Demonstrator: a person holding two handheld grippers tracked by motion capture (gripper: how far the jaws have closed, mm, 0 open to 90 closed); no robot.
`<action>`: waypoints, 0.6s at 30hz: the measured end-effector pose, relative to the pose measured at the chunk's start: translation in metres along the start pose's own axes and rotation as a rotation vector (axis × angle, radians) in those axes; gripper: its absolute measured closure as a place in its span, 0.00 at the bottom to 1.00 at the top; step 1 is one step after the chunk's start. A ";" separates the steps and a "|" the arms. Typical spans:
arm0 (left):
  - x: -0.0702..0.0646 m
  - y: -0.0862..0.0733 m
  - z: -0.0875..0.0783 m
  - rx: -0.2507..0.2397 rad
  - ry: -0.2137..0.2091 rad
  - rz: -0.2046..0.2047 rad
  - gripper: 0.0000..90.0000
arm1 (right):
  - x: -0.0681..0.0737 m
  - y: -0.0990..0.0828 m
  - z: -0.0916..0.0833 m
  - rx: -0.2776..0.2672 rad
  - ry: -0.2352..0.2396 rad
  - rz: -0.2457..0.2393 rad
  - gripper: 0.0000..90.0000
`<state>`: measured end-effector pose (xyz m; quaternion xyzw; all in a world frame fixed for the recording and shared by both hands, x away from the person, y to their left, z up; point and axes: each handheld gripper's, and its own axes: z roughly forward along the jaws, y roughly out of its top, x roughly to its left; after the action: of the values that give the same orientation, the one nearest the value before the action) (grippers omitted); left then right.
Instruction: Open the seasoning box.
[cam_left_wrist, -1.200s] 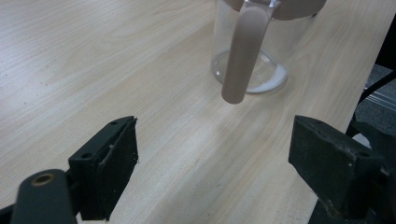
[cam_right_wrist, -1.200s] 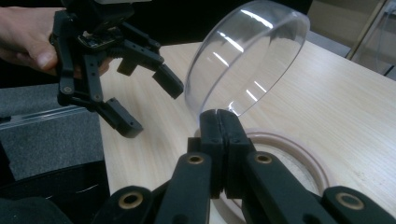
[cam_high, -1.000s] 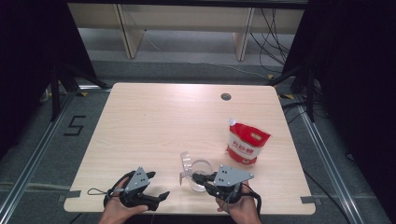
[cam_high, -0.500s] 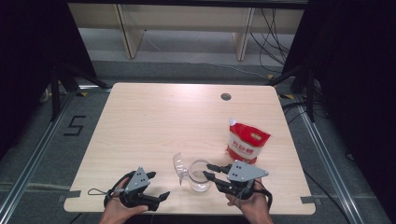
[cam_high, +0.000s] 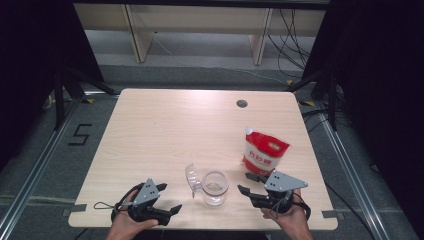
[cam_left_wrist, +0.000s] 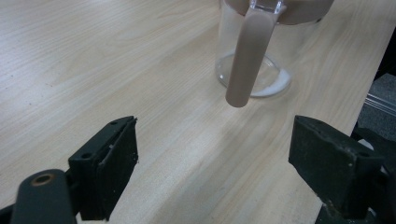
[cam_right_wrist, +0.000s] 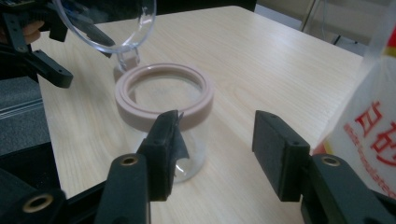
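Standing apart with nothing between them, the jaws of the right gripper have just been opening, at the lower right of the high view. The left gripper, lower left, is released too. Between them the glass jar stands with its lid flipped open; the red bag behind looks unpoured, so filling remains.

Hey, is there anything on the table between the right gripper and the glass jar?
Nothing visible. The right gripper, jaws just opened and empty, sits beside the glass jar with bare table between them. The red and white bag stands behind the gripper, off that path.
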<state>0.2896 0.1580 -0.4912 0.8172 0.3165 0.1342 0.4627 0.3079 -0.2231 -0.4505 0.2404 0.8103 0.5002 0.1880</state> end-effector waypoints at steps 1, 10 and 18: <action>0.000 0.000 0.000 -0.001 0.000 -0.001 0.17 | 0.000 -0.002 -0.001 0.004 -0.012 0.016 0.55; -0.001 0.001 0.003 0.001 0.005 -0.002 0.17 | -0.014 -0.018 -0.004 0.016 -0.057 0.043 0.45; 0.002 0.003 0.003 0.005 0.013 -0.007 0.17 | -0.019 -0.027 -0.006 0.042 -0.052 0.127 0.35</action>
<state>0.2938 0.1563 -0.4909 0.8164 0.3226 0.1370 0.4590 0.3144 -0.2487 -0.4714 0.3081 0.7986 0.4877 0.1718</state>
